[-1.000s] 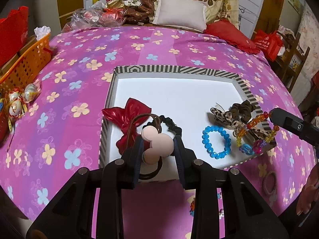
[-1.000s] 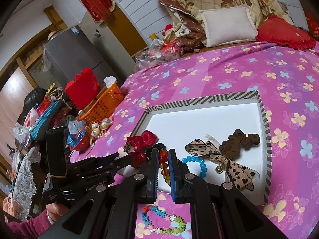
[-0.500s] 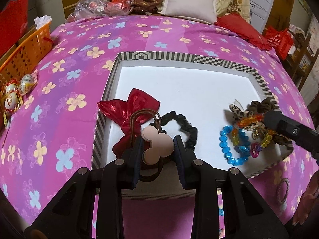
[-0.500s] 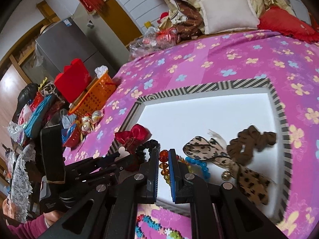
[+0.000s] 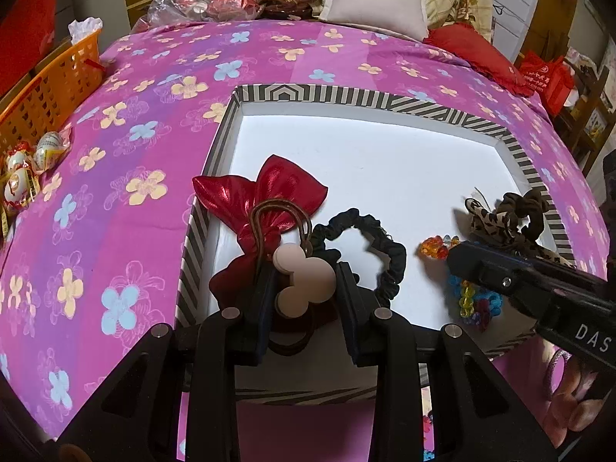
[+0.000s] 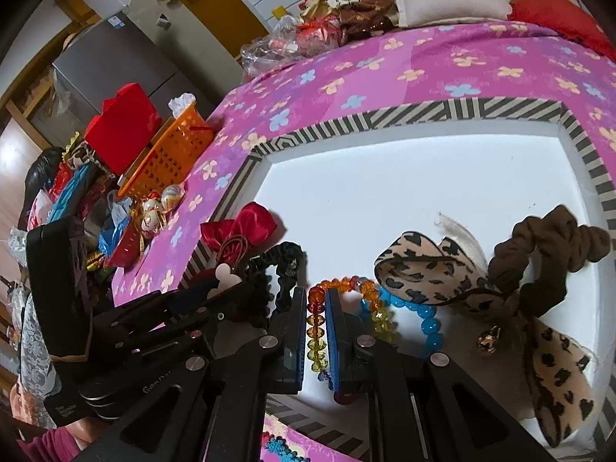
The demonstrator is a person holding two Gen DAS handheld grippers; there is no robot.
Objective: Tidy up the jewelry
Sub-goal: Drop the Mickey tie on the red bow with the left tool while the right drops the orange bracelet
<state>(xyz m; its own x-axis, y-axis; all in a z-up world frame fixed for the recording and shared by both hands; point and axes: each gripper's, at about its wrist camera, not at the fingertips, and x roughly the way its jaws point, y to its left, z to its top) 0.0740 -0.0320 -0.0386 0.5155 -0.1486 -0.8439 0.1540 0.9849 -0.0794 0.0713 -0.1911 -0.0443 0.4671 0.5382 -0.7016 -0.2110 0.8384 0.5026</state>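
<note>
A white tray with a striped rim [image 5: 346, 94] [image 6: 423, 111] lies on the pink flowered bedspread. My left gripper [image 5: 306, 281] is shut on a beige mouse-head hair tie [image 5: 304, 279] with a brown elastic loop, held over the tray's near left corner, above a red bow [image 5: 261, 196] and a black scrunchie [image 5: 385, 246]. My right gripper [image 6: 316, 308] is shut on a multicoloured bead bracelet [image 6: 338, 284], held low over the tray beside a blue bead bracelet [image 6: 427, 319], a leopard bow [image 6: 435, 273] and a brown scrunchie [image 6: 546, 246].
An orange basket [image 5: 46, 88] [image 6: 173, 150] and wrapped eggs [image 5: 23, 158] sit left of the tray. Pillows [image 5: 373, 0] and bags are piled at the far end. More bead pieces [image 6: 281, 448] lie on the bedspread in front of the tray.
Both grippers have moved forward over the tray, holding their items. The right gripper with the multicoloured bracelet has come lower and further left, nearer the black scrunchie.
</note>
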